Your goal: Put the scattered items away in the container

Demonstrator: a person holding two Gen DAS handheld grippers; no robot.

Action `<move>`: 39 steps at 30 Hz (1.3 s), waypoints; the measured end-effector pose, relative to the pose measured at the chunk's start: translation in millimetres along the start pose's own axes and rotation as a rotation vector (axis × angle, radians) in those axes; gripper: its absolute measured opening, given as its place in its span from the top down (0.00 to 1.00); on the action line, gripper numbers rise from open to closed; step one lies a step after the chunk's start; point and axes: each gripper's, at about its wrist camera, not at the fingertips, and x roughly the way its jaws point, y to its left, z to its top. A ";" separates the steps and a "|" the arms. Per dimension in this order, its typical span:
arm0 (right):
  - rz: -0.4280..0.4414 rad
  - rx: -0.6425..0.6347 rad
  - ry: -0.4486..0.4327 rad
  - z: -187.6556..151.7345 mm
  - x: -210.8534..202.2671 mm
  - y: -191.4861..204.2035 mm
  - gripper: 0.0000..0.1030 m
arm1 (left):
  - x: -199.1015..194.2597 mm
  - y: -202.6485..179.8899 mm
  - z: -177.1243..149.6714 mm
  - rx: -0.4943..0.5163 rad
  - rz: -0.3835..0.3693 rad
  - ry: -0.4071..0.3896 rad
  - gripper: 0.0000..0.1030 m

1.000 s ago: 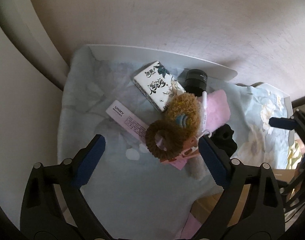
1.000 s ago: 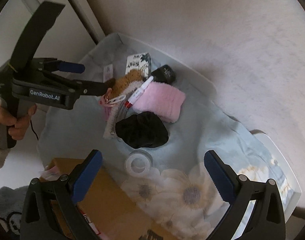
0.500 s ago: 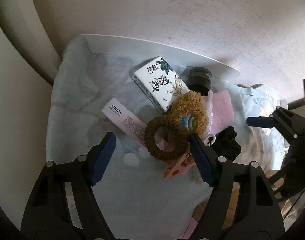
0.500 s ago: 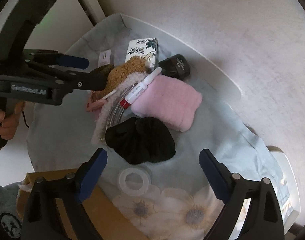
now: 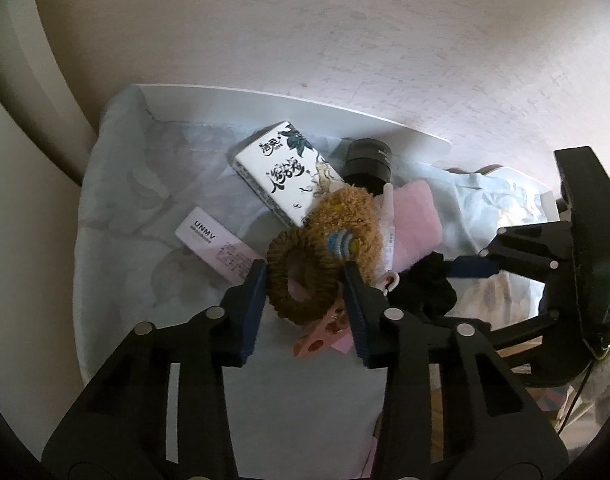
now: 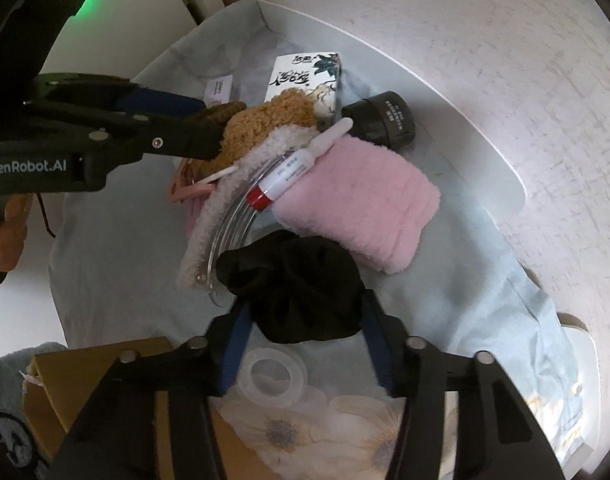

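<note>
A pile of small items lies on a pale blue floral cloth [image 5: 145,264] over a white table. My left gripper [image 5: 305,288] is shut on a brown knitted hair scrunchie [image 5: 303,276], its pads pressing both sides. Behind it lie a fuzzy tan item [image 5: 349,216], a white printed box [image 5: 285,172] and a black jar [image 5: 367,160]. My right gripper [image 6: 305,320] is shut on a black scrunchie [image 6: 297,284]. A pink fluffy cloth [image 6: 365,200], a red-capped white tube [image 6: 297,168] and a clear tape ring [image 6: 275,376] lie near it.
A brown cardboard box [image 6: 105,380] sits at the lower left of the right wrist view. A pink peg [image 5: 321,338] and a pink UNMV packet [image 5: 213,244] lie under the brown scrunchie. A plastered wall rises right behind the table.
Both grippers moved forward and down into the pile and closed: the left onto the brown scrunchie, the right onto the black scrunchie.
</note>
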 end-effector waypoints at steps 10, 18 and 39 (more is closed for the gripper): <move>0.036 0.006 -0.023 -2.9 -10.3 -1.7 0.83 | -16.3 7.4 8.0 -0.021 -0.023 -0.045 0.86; 0.017 0.009 -0.051 -4.8 -25.3 -4.6 0.83 | -38.2 11.1 13.5 -0.034 -0.012 -0.081 0.86; -0.006 -0.044 -0.098 -15.7 -55.8 -3.1 0.83 | -68.6 7.1 10.9 -0.041 -0.081 -0.166 0.82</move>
